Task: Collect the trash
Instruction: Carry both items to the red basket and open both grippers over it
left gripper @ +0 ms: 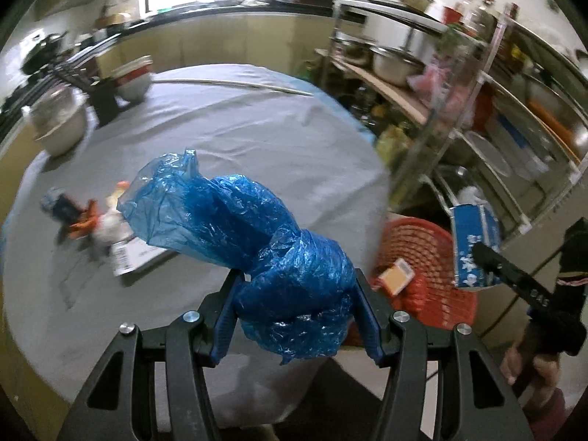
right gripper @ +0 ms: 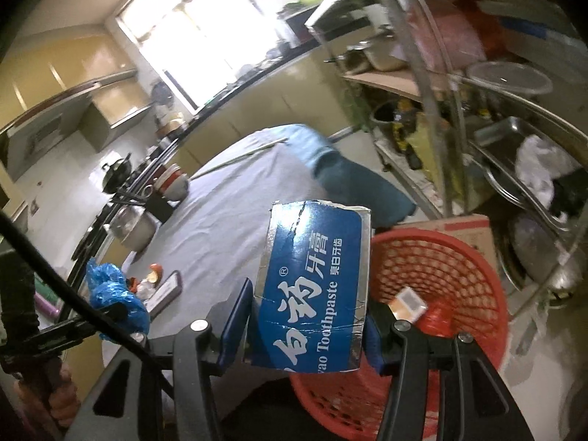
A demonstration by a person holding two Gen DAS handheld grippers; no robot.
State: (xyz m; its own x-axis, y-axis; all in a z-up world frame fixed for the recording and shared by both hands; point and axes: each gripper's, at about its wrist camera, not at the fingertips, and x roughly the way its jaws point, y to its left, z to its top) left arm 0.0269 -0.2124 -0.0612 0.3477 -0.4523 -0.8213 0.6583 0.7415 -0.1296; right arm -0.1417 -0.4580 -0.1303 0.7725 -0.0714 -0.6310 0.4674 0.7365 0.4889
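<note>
Crumpled blue plastic bag (left gripper: 290, 294) is clamped in the left gripper (left gripper: 294, 316), beside the red mesh plastic basket (right gripper: 459, 279). Right gripper (right gripper: 308, 330) grips a blue cardboard toothpaste box (right gripper: 316, 286) over the basket's rim — apparently mid-carry. Next: centre over the basket, release; table litter (left gripper: 106, 224) remains.

A bright window (right gripper: 191, 25) lights yellow cabinets (left gripper: 220, 36) and a metal shelf rack (left gripper: 488, 84).

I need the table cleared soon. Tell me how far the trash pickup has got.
Done: a small carton lies in the red basket. In hand: left gripper holds the blue bag, right gripper the toothpaste box. Left: scraps on the table.
</note>
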